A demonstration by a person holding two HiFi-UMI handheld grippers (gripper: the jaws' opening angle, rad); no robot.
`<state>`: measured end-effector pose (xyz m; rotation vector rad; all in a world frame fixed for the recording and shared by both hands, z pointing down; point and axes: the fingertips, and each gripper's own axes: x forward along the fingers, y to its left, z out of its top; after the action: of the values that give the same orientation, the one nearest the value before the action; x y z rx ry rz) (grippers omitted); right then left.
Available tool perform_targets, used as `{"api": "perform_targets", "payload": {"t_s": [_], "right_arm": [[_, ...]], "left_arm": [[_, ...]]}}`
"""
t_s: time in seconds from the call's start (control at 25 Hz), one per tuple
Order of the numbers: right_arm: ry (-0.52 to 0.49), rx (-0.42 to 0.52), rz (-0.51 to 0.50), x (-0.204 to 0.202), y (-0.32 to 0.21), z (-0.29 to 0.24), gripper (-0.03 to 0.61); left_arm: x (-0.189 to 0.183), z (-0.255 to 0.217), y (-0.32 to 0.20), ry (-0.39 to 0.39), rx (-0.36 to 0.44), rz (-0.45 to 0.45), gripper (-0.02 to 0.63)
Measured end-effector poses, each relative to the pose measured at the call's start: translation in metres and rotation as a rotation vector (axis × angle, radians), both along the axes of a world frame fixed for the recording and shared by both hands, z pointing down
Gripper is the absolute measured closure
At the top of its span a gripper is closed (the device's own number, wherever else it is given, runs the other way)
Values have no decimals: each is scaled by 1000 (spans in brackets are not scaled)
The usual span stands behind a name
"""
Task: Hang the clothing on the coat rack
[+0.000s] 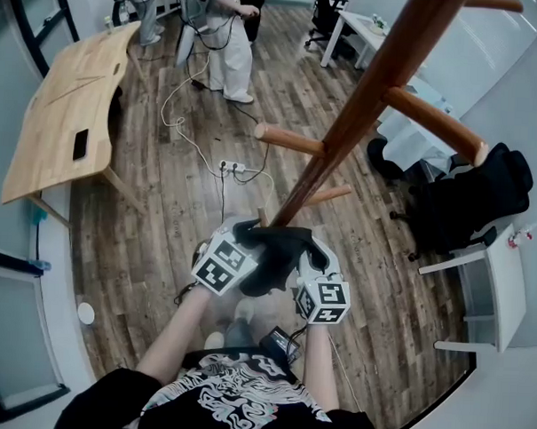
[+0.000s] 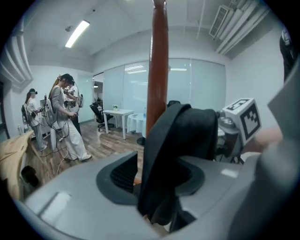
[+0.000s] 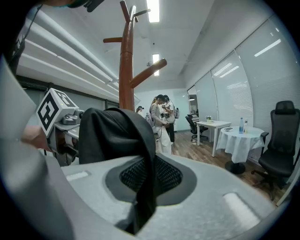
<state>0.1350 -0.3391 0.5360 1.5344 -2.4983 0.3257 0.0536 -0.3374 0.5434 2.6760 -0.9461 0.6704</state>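
A black garment (image 1: 276,249) is bunched between my two grippers, close to the foot of the brown wooden coat rack (image 1: 362,115). The rack's pole rises just behind the cloth, with a peg (image 1: 289,139) to the left and another peg (image 1: 437,123) to the right. In the left gripper view the garment (image 2: 183,140) hangs between the jaws of my left gripper (image 2: 157,187); the jaws stand apart, with a gap beside the cloth. My right gripper (image 3: 143,197) is shut on a fold of the garment (image 3: 117,136). The pole (image 3: 125,70) stands behind that fold.
A light wooden table (image 1: 69,111) stands at the far left. A black office chair (image 1: 473,205) and a white table (image 1: 505,282) are on the right. A power strip with cables (image 1: 230,167) lies on the floor past the rack. People (image 1: 227,38) stand at the back.
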Motion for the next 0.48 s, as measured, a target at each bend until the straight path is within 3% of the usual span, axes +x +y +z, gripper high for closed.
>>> {"api": "perform_targets", "payload": {"t_s": [0.48], "right_arm": [[-13, -13, 14, 2, 8, 3, 509]], "left_arm": [[-2, 12, 14, -13, -32, 19, 420]]}}
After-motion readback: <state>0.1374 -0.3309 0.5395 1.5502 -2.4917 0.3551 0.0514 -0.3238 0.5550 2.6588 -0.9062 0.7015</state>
